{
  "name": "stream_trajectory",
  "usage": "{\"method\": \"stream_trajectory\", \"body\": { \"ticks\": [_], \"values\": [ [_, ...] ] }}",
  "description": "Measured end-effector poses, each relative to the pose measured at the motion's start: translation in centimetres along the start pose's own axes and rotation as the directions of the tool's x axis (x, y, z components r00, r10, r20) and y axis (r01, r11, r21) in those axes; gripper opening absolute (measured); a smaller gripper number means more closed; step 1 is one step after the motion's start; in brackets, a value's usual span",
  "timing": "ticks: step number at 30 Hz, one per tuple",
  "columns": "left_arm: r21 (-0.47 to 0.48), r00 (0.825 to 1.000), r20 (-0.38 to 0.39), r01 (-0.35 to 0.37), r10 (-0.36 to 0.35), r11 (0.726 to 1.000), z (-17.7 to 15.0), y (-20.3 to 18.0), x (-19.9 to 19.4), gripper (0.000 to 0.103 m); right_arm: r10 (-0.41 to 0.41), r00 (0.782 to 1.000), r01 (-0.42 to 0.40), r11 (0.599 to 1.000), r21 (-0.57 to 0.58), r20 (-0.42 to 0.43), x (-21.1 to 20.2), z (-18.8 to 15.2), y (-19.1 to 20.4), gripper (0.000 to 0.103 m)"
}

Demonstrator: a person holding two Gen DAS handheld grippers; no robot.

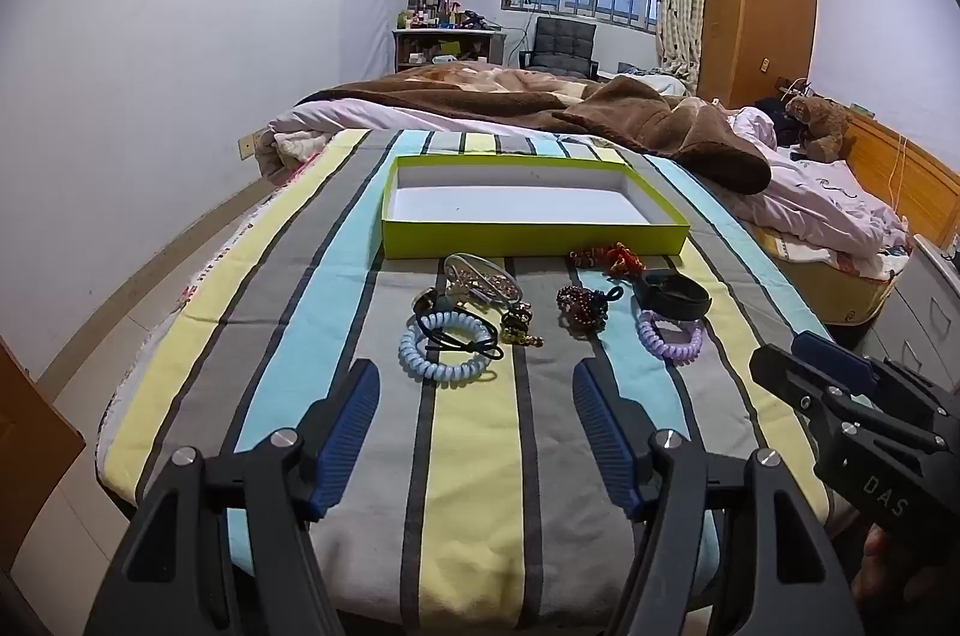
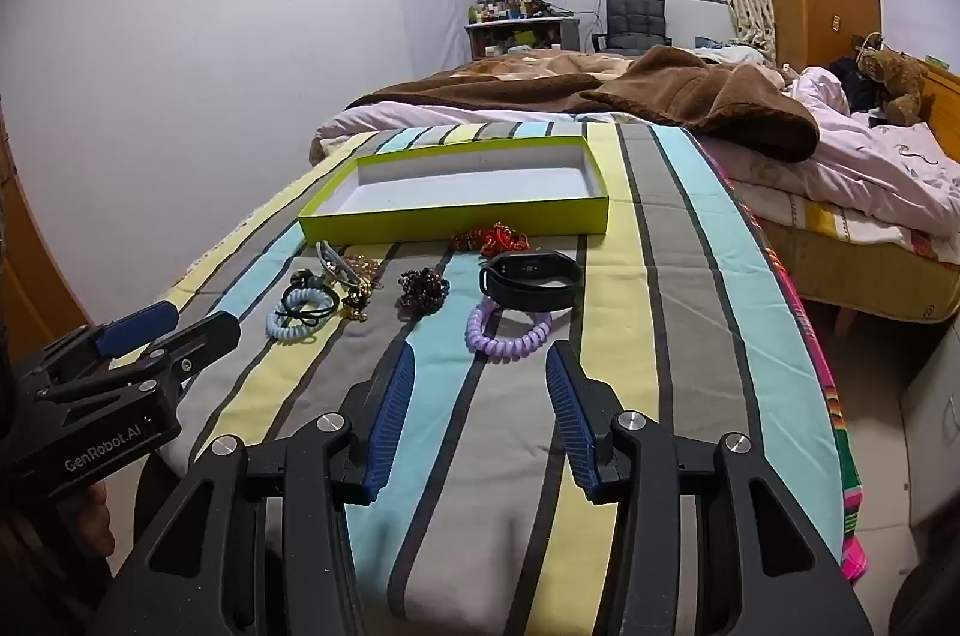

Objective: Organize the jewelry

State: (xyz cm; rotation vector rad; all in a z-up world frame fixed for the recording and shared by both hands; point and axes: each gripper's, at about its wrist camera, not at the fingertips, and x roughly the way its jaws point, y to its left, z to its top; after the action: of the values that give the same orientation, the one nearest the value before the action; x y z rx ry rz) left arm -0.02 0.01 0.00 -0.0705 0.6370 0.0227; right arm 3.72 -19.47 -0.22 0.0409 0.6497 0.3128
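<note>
A shallow lime-green box [image 1: 528, 243] [image 2: 384, 220] with a white inside lies empty on the striped cloth. In front of it lie a pale blue coil hair tie [image 1: 444, 354] [image 2: 288, 327], a black elastic [image 1: 468, 336], a purple coil tie [image 1: 669, 336] [image 2: 510, 339], a dark bead bracelet [image 1: 579, 309] [image 2: 423, 288], a black wristband [image 1: 678, 297] [image 2: 531, 282], a red cord piece [image 1: 612, 258] [image 2: 492, 237], a clear packet of chains [image 1: 480, 276] and a gold trinket [image 1: 519, 327]. My left gripper [image 1: 477, 378] is open, just short of the blue tie. My right gripper [image 2: 480, 363] is open, just short of the purple tie.
The striped cloth [image 1: 474, 456] covers a raised surface whose edges drop off left and right. Behind it a bed carries a brown blanket [image 1: 540, 102] and a teddy bear [image 1: 819, 123]. A grey cabinet [image 1: 924, 312] stands at the right.
</note>
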Motion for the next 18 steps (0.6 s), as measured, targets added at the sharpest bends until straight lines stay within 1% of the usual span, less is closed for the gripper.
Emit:
{"method": "stream_trajectory", "body": {
  "ticks": [4, 5, 9, 11, 14, 18],
  "values": [
    [0.002, 1.000, 0.002, -0.002, 0.002, 1.000, -0.07, -0.15, -0.17, 0.069, -0.001, 1.000, 0.001, 1.000, 0.000, 0.001, -0.03, 0.05, 0.01, 0.047],
    [0.001, 1.000, -0.011, -0.005, 0.005, 1.000, -0.21, 0.20, 0.04, 0.069, -0.002, 1.000, 0.002, 1.000, -0.001, -0.001, 0.04, 0.06, 0.03, 0.047],
    [0.001, 1.000, -0.020, -0.009, 0.009, 1.000, -0.34, 0.41, 0.58, 0.069, -0.007, 1.000, 0.007, 1.000, -0.007, -0.002, 0.24, -0.07, -0.09, 0.047],
    [0.008, 0.999, -0.022, -0.026, 0.026, 1.000, -0.02, 0.31, 0.71, 0.069, -0.009, 1.000, 0.009, 1.000, -0.001, -0.008, 0.70, 0.04, -0.60, 0.047],
    [0.010, 1.000, -0.017, -0.024, 0.024, 1.000, -0.07, 0.33, 0.77, 0.069, -0.012, 1.000, 0.012, 1.000, 0.006, 0.000, 0.54, 0.05, -0.92, 0.047],
    [0.014, 0.999, -0.024, -0.043, 0.043, 0.999, 0.27, -0.38, 0.59, 0.069, -0.017, 1.000, 0.017, 1.000, 0.007, -0.001, 0.42, 0.21, -0.62, 0.047]
  ]
}}
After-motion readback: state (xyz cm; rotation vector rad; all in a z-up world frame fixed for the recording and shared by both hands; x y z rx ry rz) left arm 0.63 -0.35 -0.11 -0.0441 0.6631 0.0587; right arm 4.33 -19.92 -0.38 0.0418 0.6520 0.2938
